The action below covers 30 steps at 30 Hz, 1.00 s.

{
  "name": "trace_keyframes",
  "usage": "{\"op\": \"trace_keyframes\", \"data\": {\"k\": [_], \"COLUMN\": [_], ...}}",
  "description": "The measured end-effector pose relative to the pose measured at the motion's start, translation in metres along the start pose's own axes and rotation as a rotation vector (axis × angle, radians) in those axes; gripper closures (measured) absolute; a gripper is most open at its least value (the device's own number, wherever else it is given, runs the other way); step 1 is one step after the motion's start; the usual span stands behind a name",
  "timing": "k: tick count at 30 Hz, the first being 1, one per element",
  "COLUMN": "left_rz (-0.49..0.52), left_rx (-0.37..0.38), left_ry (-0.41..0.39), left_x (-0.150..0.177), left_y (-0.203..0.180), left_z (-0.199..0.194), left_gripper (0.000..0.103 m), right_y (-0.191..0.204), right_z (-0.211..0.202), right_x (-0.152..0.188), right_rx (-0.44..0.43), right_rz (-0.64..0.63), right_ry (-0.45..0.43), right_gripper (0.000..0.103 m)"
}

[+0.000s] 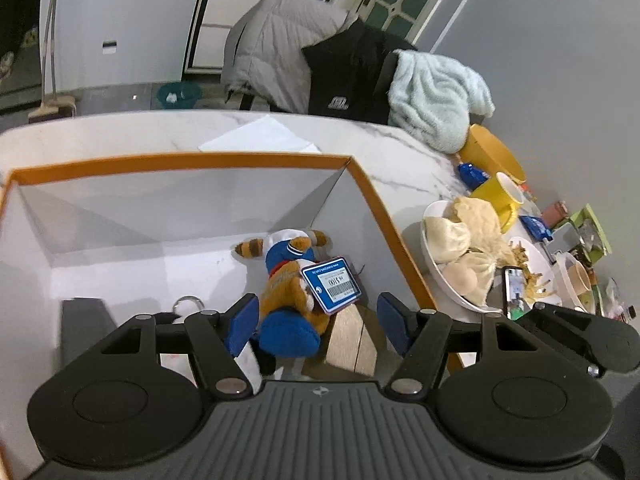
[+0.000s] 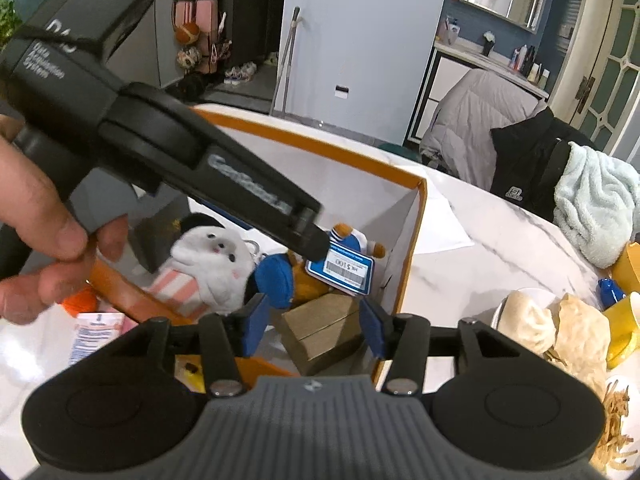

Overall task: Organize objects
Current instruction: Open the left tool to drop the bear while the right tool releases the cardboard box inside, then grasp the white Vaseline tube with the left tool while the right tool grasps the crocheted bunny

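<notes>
- Both grippers hang over an orange-rimmed box [image 1: 376, 200] on a marble table [image 1: 400, 152], each angled down into it.
- Left gripper [image 1: 318, 320]: blue pads [image 1: 243, 322] stand well apart and press on nothing; a brown-and-blue stuffed toy [image 1: 288, 300] with a blue price tag [image 1: 331, 283] lies on the box floor between and just beyond them.
- Right gripper [image 2: 314, 326]: jaws slightly apart, also empty; a gold house-shaped block [image 2: 320, 334] sits in the gap below, with neither pad seen pressing on it.
- From the right wrist camera, a person's hand [image 2: 44, 236] grips the left tool's handle, whose black arm reaches across to the price tag.
- A white stuffed toy [image 2: 212, 268] in a pink-striped outfit leans at the box's near-left side, beside the brown one.
- The toys and block look gathered in the box on purpose, as the tidy-up's collecting place; with both sets of jaws empty, these items appear already dropped in.
- Outside the box, to the right, a plate of buns [image 1: 444, 240], a yellow mug [image 1: 500, 196] and a phone [image 1: 514, 290] crowd the table, well apart from the grippers.
- A small packet [image 2: 94, 336] lies on the table near the box's left edge, seemingly not yet sorted.
</notes>
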<state>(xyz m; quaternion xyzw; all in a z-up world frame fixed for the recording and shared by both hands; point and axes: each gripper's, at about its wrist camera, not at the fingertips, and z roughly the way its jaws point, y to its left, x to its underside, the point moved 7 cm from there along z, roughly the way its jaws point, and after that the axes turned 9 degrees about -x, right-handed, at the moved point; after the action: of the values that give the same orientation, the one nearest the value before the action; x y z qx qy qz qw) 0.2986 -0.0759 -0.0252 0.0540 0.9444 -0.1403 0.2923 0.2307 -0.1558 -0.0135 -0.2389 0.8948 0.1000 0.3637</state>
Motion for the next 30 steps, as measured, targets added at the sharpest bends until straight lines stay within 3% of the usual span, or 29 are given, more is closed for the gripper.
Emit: {"op": "trace_keyframes", "data": {"k": [8, 20, 27, 30], "left_rz": [0.030, 0.012, 0.118, 0.069], "left_rx": [0.009, 0.003, -0.108, -0.149], "left_ry": [-0.044, -0.104, -0.086, -0.080], "left_x": [0.026, 0.072, 0.110, 0.125], "left_y": [0.016, 0.034, 0.023, 0.023], "left_z": [-0.053, -0.115, -0.113, -0.105], "left_gripper": [0.026, 0.026, 0.025, 0.026], "right_y": [0.018, 0.049, 0.071, 0.078], "right_z": [-0.041, -0.056, -0.042, -0.035], "right_x": [0.012, 0.044, 0.072, 0.081], "right_rx": [-0.017, -0.062, -0.080, -0.095], "right_rz": [0.026, 0.042, 0.018, 0.005], "right_ry": [-0.069, -0.096, -0.083, -0.075], "right_gripper": [0.047, 0.046, 0.045, 0.045]}}
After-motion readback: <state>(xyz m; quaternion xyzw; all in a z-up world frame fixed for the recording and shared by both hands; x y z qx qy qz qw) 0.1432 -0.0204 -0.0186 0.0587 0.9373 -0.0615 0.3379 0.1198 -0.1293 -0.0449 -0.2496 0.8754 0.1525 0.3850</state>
